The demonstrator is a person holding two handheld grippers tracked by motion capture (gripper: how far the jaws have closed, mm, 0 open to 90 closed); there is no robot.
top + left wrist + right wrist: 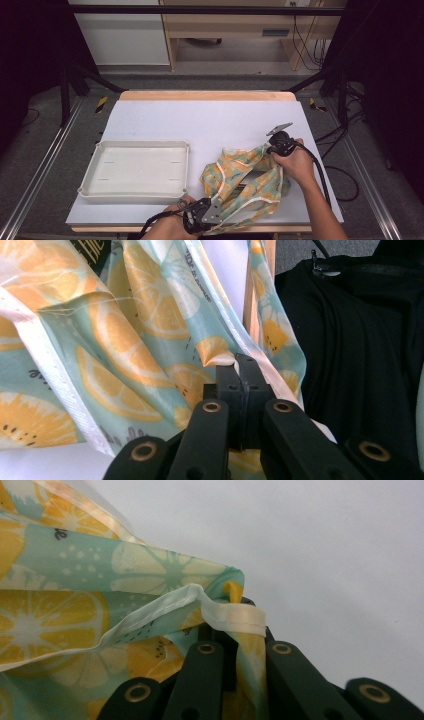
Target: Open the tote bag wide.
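Table (210, 120): flat, matte white top with a pale wood edge at the far side.

Tray (97, 187): shallow rectangular cream plastic, rounded corners and raised rim, on the table's left half, well apart from my work.

Apron-like cloth (247, 177): thin glossy sheet printed with orange slices on mint green, bound along its edges with pale satin tape. It lies crumpled at the near right of the table, stretched between my two claws and partly lifted off the top.

My right hand (295, 162) reaches in from the near right, forearm angled up the table, wrist bent inward. Right gripper (274, 146) sits at the cloth's far corner; in the right gripper view (235, 605) its black jaws are clenched on the taped hem, which folds over the tips.

My left hand (172, 225) rests at the near table edge. Left gripper (220, 204) points right into the cloth; in the left gripper view (240, 365) its jaws are pinched tight on a puckered bit of taped edge.
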